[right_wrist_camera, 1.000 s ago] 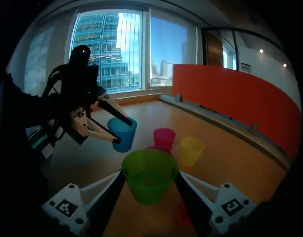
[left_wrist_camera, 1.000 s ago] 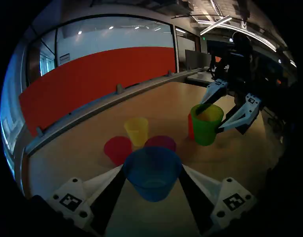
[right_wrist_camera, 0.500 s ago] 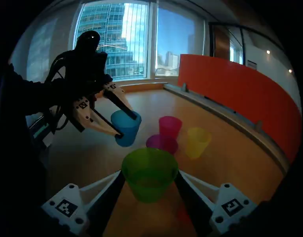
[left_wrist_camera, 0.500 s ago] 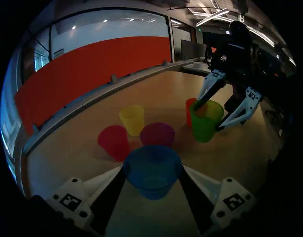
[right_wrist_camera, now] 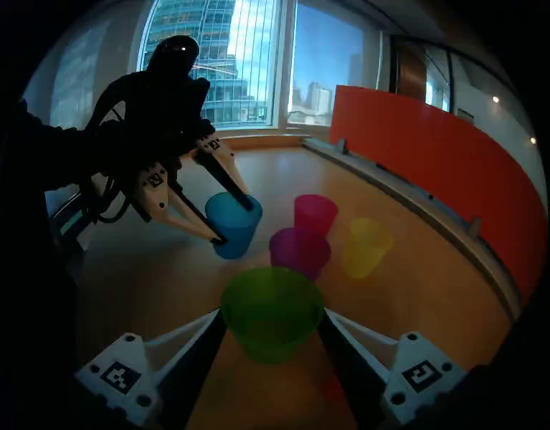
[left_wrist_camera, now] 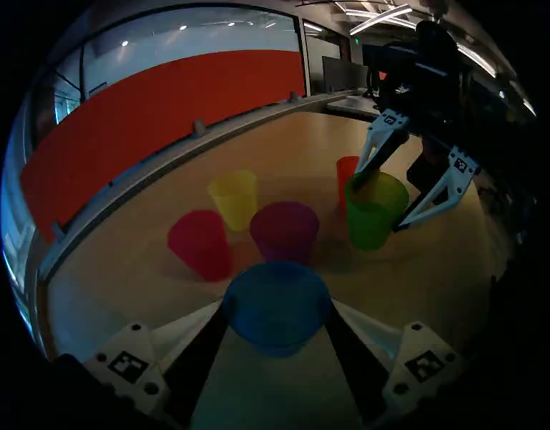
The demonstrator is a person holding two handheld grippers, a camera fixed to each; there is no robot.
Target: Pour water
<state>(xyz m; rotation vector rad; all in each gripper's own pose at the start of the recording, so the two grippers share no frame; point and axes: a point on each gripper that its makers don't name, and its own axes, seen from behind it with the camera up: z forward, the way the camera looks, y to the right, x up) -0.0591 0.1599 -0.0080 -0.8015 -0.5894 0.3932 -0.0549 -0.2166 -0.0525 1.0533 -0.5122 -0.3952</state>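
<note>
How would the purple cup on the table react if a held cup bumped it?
The purple cup looks like thin translucent plastic, so it is probably light and easily shoved. Its base is narrower than its rim, so it may tip. The red cup stands close and might get knocked.

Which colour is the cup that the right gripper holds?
The cup is green, clearest in right gripper view.
</note>
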